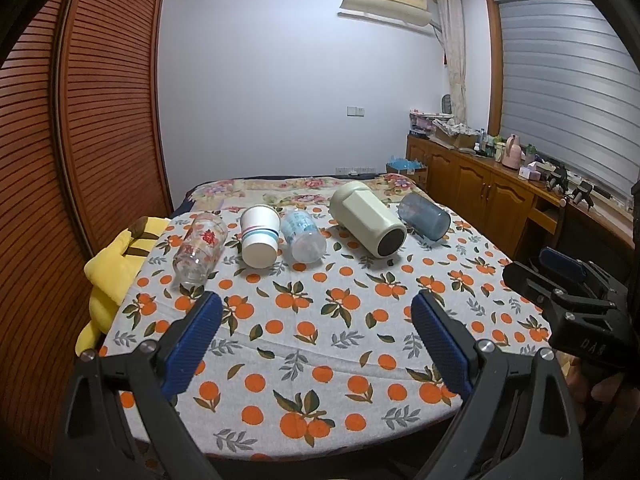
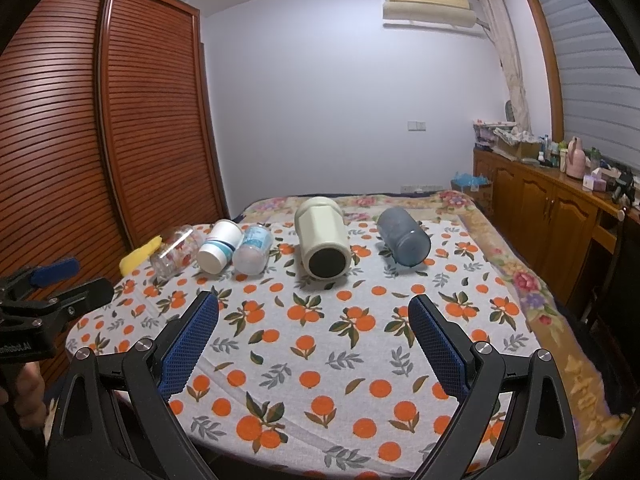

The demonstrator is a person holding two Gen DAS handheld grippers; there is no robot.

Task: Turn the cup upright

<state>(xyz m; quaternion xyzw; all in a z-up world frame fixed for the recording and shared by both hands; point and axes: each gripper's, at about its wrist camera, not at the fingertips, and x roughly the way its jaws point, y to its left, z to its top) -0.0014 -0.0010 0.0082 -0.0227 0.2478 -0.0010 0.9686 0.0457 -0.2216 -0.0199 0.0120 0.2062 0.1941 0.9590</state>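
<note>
Several cups lie on their sides in a row across the far part of the orange-print tablecloth: a clear glass with red flowers, a white paper cup with stripes, a clear plastic cup with blue print, a large cream flask and a blue-grey tumbler. The right wrist view shows the same glass, paper cup, plastic cup, flask and tumbler. My left gripper is open and empty, short of the row. My right gripper is open and empty, facing the flask.
A yellow plush toy lies at the table's left edge by the slatted wardrobe. A floral bedspread lies behind and to the right. A wooden sideboard with clutter runs along the right wall.
</note>
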